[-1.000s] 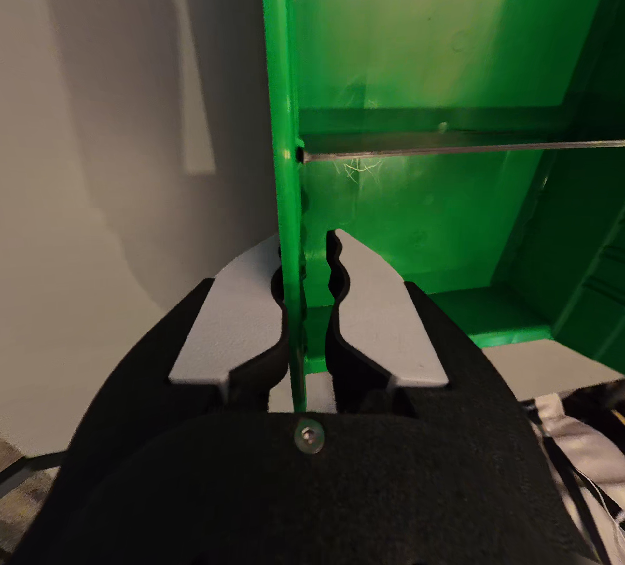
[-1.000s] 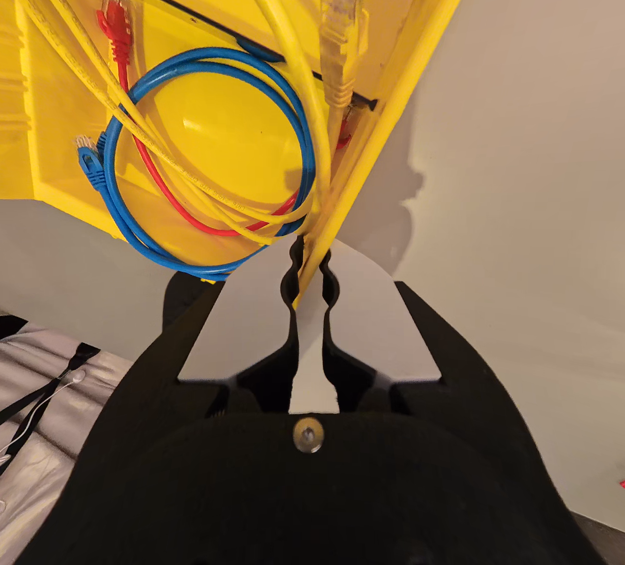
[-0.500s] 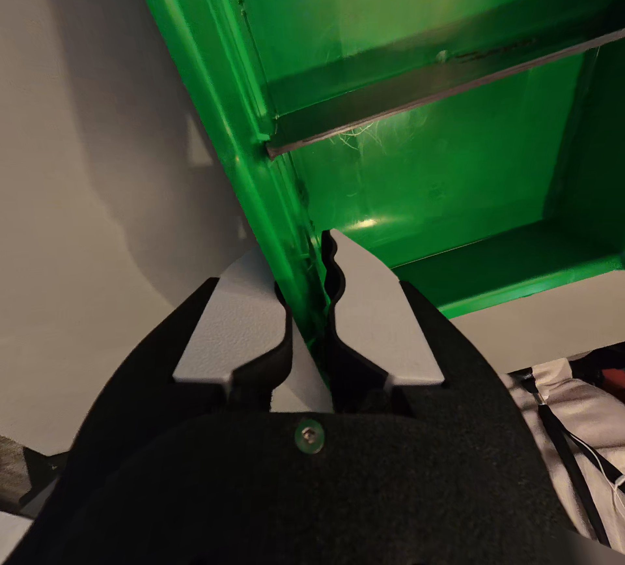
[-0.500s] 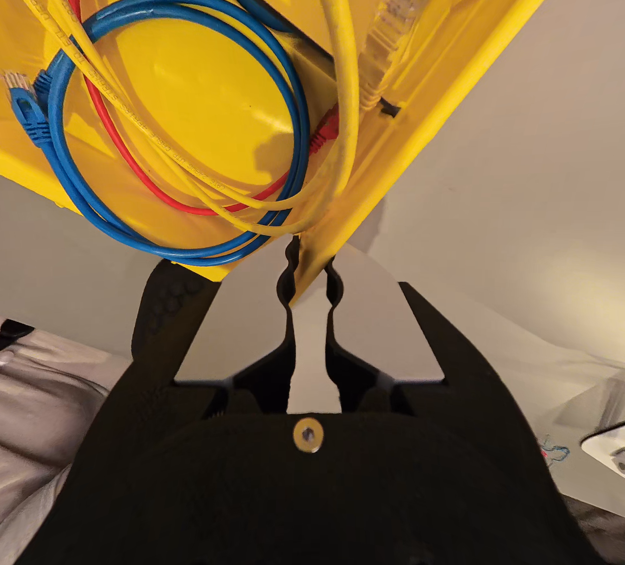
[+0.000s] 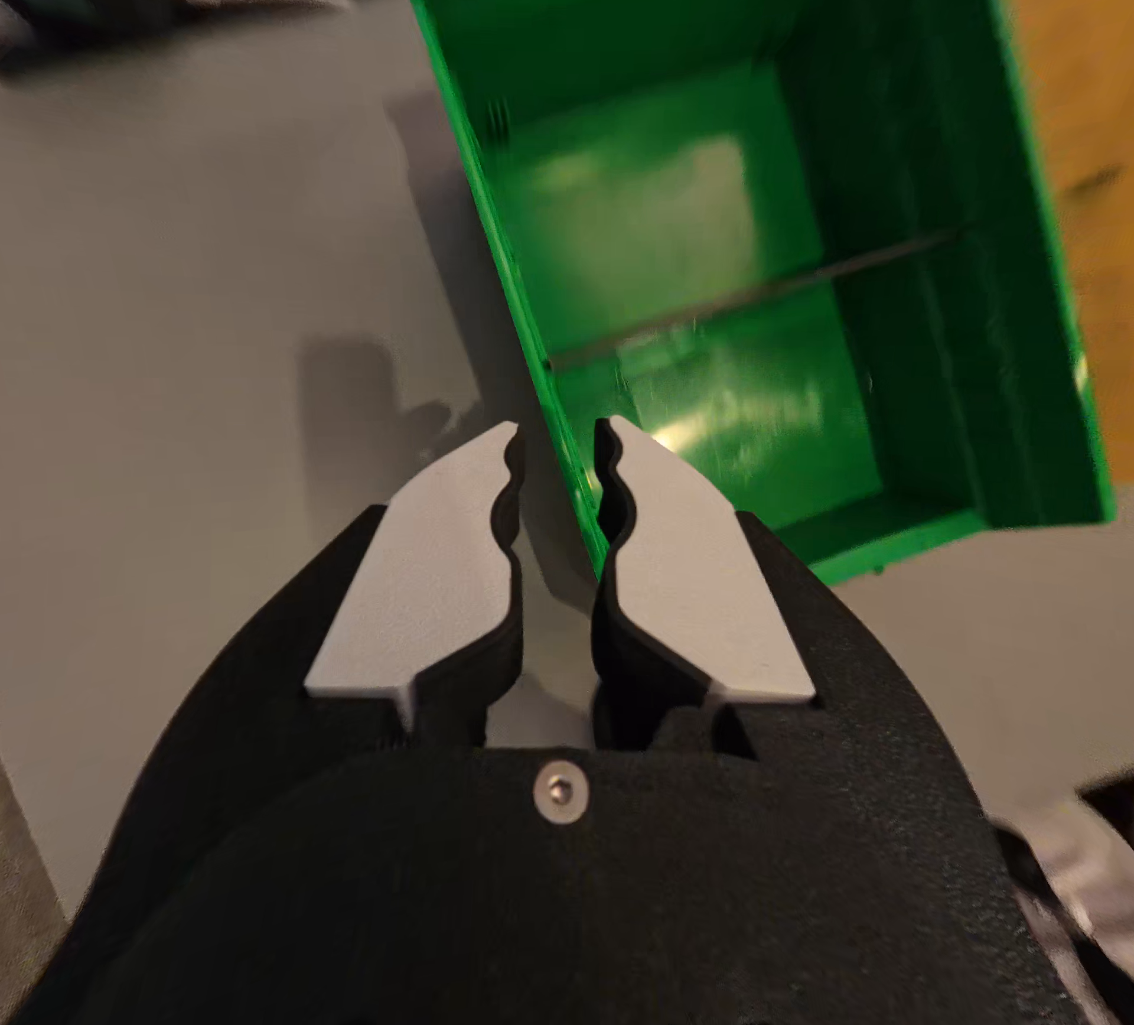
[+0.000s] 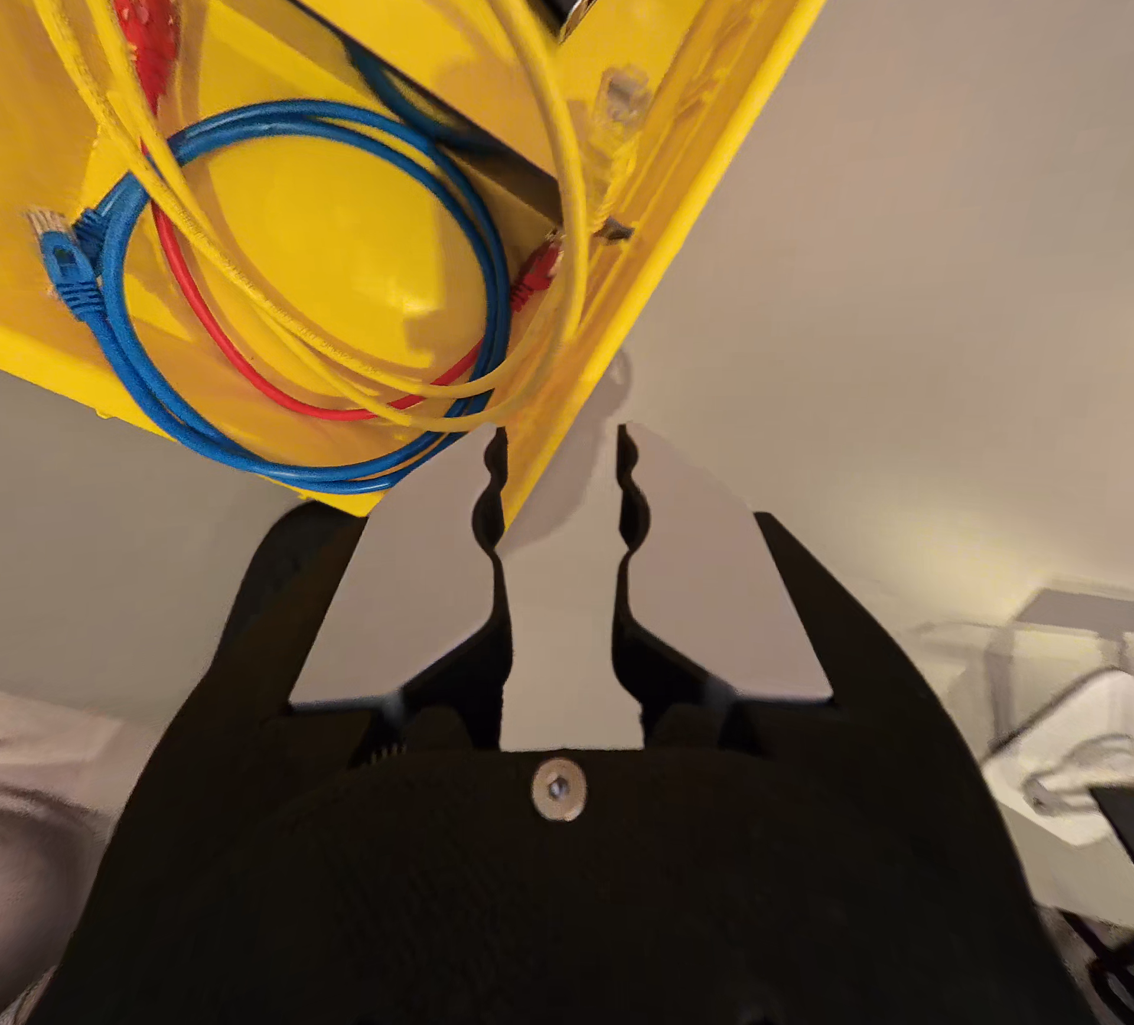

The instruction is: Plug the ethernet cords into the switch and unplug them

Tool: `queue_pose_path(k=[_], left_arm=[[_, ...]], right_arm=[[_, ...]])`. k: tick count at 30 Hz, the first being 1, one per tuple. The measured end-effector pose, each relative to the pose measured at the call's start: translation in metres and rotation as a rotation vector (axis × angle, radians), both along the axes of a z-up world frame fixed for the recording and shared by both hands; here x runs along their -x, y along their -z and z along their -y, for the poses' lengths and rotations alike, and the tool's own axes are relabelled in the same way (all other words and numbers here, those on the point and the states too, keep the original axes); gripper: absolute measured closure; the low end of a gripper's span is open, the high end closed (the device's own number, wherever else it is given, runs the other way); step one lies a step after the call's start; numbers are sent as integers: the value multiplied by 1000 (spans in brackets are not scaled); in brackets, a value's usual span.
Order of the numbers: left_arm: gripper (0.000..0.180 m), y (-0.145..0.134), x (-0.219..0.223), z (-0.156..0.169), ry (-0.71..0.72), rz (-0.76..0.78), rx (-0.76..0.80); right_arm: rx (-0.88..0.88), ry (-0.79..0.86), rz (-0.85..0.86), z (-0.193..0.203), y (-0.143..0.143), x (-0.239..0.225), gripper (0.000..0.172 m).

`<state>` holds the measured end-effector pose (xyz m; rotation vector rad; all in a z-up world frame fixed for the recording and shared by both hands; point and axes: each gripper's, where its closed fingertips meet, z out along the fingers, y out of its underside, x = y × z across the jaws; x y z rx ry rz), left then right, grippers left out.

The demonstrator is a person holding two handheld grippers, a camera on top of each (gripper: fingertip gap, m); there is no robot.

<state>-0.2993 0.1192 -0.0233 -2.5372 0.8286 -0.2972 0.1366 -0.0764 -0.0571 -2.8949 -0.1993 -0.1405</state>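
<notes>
Two grippers spread | left gripper (image 5: 557,431) straddles green bin (image 5: 920,443) wall; right gripper (image 6: 559,434) beside yellow bin (image 6: 705,185)

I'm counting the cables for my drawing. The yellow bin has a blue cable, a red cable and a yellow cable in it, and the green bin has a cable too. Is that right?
Not quite. The green bin has no cable in it; the left wrist view shows only its bare green inside. The rest holds: in the right wrist view the yellow bin has a blue cable, a red cable and a yellow cable.
</notes>
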Motion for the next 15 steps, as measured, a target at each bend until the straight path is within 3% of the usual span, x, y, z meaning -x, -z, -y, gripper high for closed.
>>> queue_pose_path(k=[5,8,11,13,15], left_arm=[[155,-109,5,-24,-102,183,-572],[142,-153,13,-20,-166,249,-847],[129,-168,12,-16,-183,280,-936],[115,-171,11,-18,-203,303,-938],[113,-175,8,-18,-217,335,-954]], right_arm=[[-246,-35,148,-17,-53,25,129],[-521,-156,88,-43,-99,78,142],[-828,-261,-148,-65,-145,149,134],[-864,-297,-283,-79,-142,189,124],[-840,-270,-354,-101,-123,220,126]])
